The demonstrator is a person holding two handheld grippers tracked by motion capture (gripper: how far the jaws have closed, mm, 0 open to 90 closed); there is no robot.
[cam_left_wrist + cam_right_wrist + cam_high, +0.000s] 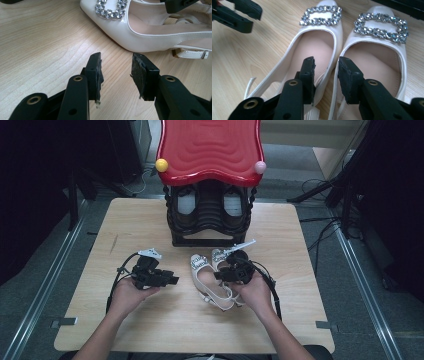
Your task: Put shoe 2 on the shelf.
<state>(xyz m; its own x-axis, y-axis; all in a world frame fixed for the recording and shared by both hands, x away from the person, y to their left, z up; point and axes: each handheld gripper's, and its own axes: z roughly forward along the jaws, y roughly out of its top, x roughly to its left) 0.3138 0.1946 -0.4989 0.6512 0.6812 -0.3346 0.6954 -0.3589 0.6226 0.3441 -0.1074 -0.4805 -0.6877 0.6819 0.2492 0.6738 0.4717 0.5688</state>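
High view: shoes (212, 280) lie near the table's front edge (195, 351).

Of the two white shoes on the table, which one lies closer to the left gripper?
The shoe on the left in the high view, nearest the left gripper. The other shoe lies beyond it, partly under the right gripper.

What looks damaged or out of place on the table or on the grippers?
The pads of the left gripper look worn: their facing is frayed and peels at the edges. The two white slingback shoes lie neatly side by side on the table; nothing is spilled.
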